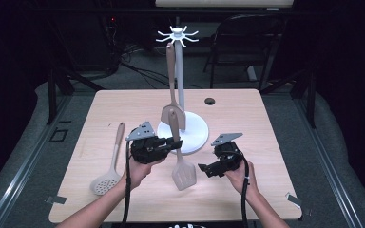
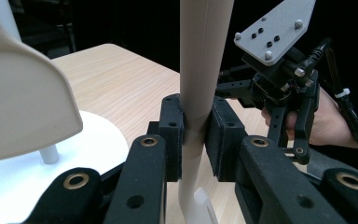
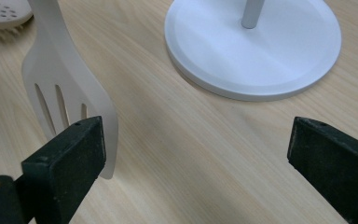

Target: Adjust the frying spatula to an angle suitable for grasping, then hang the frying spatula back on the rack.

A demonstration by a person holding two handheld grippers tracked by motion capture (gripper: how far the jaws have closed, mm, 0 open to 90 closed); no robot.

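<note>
Partly claw-hidden slotted spatula [image 3: 70, 100] blade.

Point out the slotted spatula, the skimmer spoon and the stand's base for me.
slotted spatula [image 1: 184, 175], high view, on its slotted blade.
skimmer spoon [image 1: 105, 182], high view, on its perforated bowl.
stand base [image 3: 261, 51], right gripper view, on the flat white disc.

My left gripper [image 1: 173, 142] and right gripper [image 1: 203, 167] are black, blocky frames, each topped by a grey three-cornered plate studded with silver screws and small black holes. Brass-ringed pivots mark the linkage arms. Black cables trail back, one cinched with a white tie. My forearms are bare, unsleeved.
</note>
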